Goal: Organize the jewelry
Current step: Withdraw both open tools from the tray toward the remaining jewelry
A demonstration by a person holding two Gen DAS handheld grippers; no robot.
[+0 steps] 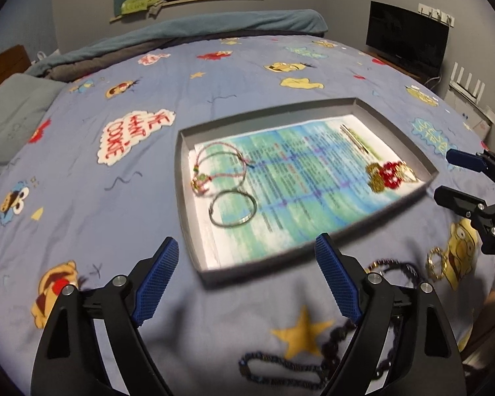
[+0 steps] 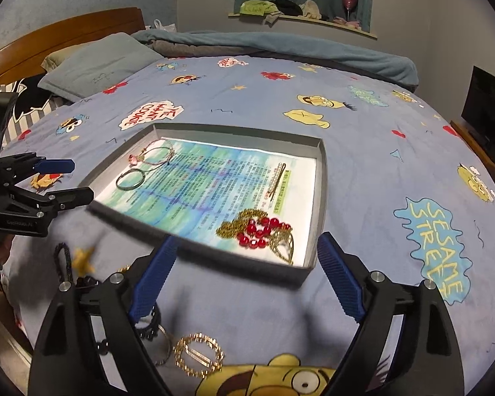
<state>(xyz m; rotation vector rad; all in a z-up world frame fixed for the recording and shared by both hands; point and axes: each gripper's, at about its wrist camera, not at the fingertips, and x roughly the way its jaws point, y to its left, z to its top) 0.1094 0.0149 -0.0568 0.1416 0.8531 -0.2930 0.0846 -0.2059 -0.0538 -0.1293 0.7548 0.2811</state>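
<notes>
- Left wrist view: bedsheet (image 1: 214,76) carries all items; the printed cartoon pattern makes small pieces hard to pick out.
- Grey tray (image 1: 267,115) sits mid-bed, lined with a printed sheet (image 1: 297,178). I judge it the collecting place, as sorted pieces lie apart inside it.
- My left gripper (image 1: 247,277) hangs before the tray's near edge, jaws wide apart, nothing between them.
- My right gripper (image 2: 247,274) is likewise spread wide and empty, at the tray's near right corner.
- Inside the tray: pink cord bracelets (image 1: 214,165) and a metal bangle (image 1: 232,209) at the left end; gold chain with red beads (image 2: 260,231) at the near right corner; hair clips (image 2: 277,181) toward the far right.
- Unsorted, on the sheet before the tray's near edge: dark beaded chain (image 1: 280,366) and a gold ring brooch (image 2: 198,354).
- Obstruction: the tray's raised wall lies between loose pieces and the lining; the dark chain runs partly behind my left gripper's right finger (image 1: 338,283).
</notes>
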